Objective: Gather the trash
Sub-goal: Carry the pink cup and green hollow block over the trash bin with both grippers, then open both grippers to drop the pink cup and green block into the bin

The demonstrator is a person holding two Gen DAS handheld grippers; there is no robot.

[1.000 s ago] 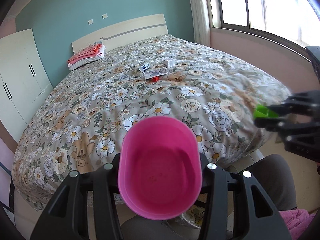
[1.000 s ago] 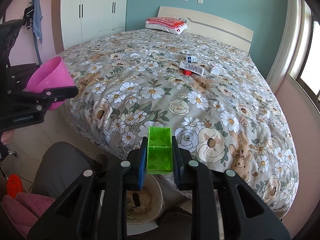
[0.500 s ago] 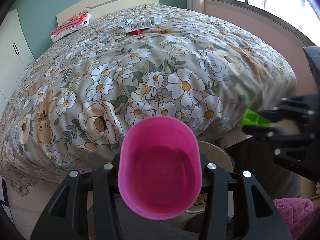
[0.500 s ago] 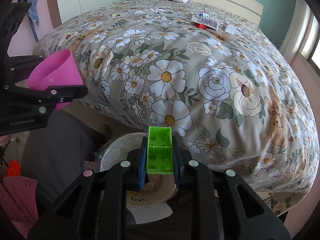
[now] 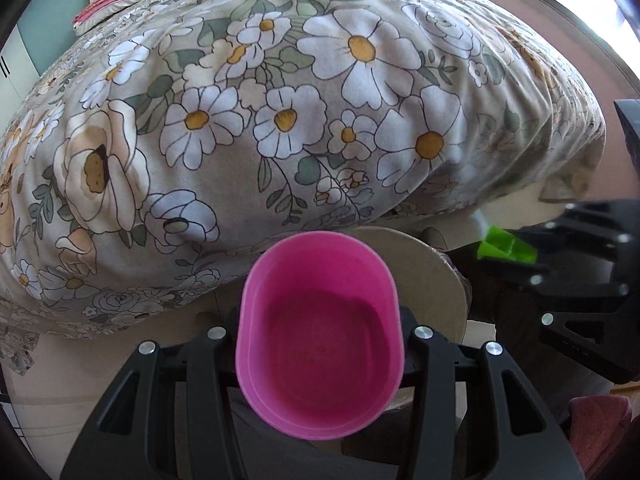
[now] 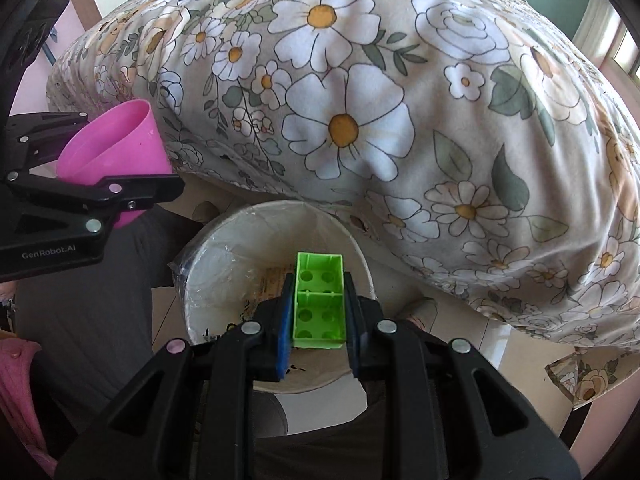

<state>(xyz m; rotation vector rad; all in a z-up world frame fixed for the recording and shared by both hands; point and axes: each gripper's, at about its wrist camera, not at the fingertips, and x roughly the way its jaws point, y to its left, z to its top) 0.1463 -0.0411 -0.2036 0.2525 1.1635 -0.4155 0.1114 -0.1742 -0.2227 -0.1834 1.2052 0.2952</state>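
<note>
a bed under a floral duvet (image 6: 360, 100) fills the background, with a lined white trash bin (image 6: 224, 264) on the floor at its foot. the right gripper (image 6: 318, 304) clamps a green toy brick (image 6: 320, 300) above the bin's opening. the left gripper (image 5: 320, 336) grips a pink plastic cup (image 5: 320, 320), held beside the bin.

Cup (image 5: 319, 336) pink; brick (image 6: 319, 300) bright green; bin (image 6: 224, 272) white; bedspread (image 6: 400, 100) beige with white daisies, grey-green leaves
</note>
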